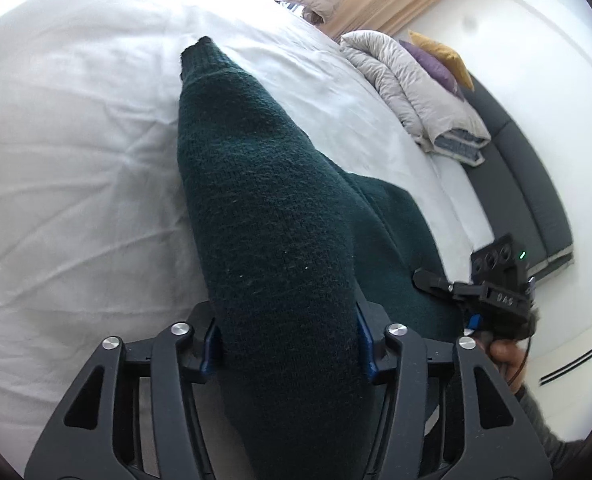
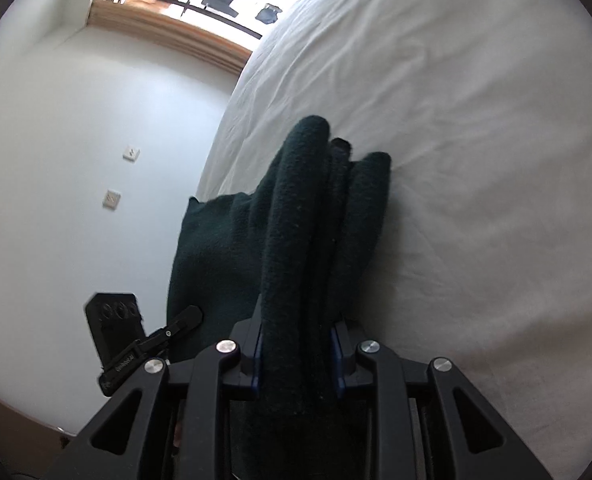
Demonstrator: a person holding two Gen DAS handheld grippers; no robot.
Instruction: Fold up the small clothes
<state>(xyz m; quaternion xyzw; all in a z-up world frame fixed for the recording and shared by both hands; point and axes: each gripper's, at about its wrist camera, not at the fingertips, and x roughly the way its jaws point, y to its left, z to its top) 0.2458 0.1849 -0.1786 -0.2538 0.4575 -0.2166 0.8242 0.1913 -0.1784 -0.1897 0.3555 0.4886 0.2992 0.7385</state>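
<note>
A dark green knit garment (image 1: 264, 208) lies stretched over the white bed sheet (image 1: 76, 140), gathered in both tongs. The left gripper (image 1: 290, 344), about half open, has a thick roll of knit between its pads, seemingly pressed. The right gripper (image 2: 297, 356), narrower, clamps several bunched folds (image 2: 319, 216).

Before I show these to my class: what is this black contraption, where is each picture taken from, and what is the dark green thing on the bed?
No robot here: a person holds a two-finger gripper in each hand, each carrying a wide-angle camera looking along its fingers. One picture comes from the left gripper, the other from the right gripper. Both are clamped on one dark green knitted garment, which drapes onto a bed with a white sheet. A folded grey duvet and cushions lie at the bed's far end.
</note>
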